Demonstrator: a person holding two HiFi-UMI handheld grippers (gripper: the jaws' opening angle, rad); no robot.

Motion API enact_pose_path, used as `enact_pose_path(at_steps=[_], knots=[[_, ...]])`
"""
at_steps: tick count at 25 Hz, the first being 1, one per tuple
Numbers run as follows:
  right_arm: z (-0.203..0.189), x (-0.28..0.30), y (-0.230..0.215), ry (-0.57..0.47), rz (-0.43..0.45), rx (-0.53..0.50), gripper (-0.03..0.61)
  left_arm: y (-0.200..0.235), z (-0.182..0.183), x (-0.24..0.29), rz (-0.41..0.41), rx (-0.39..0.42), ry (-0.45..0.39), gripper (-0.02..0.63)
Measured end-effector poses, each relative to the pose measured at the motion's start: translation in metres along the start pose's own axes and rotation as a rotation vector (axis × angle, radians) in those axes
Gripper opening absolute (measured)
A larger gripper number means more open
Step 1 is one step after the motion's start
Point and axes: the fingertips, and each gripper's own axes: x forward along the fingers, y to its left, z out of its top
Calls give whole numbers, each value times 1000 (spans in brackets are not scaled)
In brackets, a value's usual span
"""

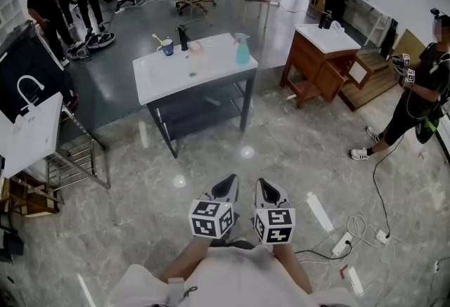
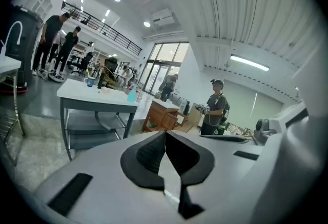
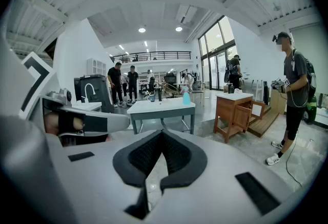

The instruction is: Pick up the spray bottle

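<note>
The spray bottle [image 1: 242,49] stands at the surface's [image 1: 218,65] far right corner; left gripper [image 1: 226,190] and right gripper [image 1: 268,192] hang well short of it. Jaws together, both empty.

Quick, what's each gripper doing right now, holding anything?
Left gripper: closed, holding nothing.
Right gripper: closed, holding nothing.

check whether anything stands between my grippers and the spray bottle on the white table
Nothing visible does. Only bare floor lies between the left gripper, the right gripper and the white table. The spray bottle stands near its right edge; the blue cup stands off to the left.
</note>
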Motion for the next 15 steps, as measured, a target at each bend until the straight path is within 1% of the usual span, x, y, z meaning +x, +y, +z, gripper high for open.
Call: enact_pose_path(at_steps=[8, 12, 15], knots=[[1, 2, -4, 2, 5, -6, 26, -5, -2, 6, 1, -1, 1, 26], [3, -3, -6, -32, 24, 0, 28, -9, -7, 6, 7, -2, 8, 26], [2, -3, -6, -36, 37, 2, 27, -9, -9, 6, 18, -4, 9, 26]])
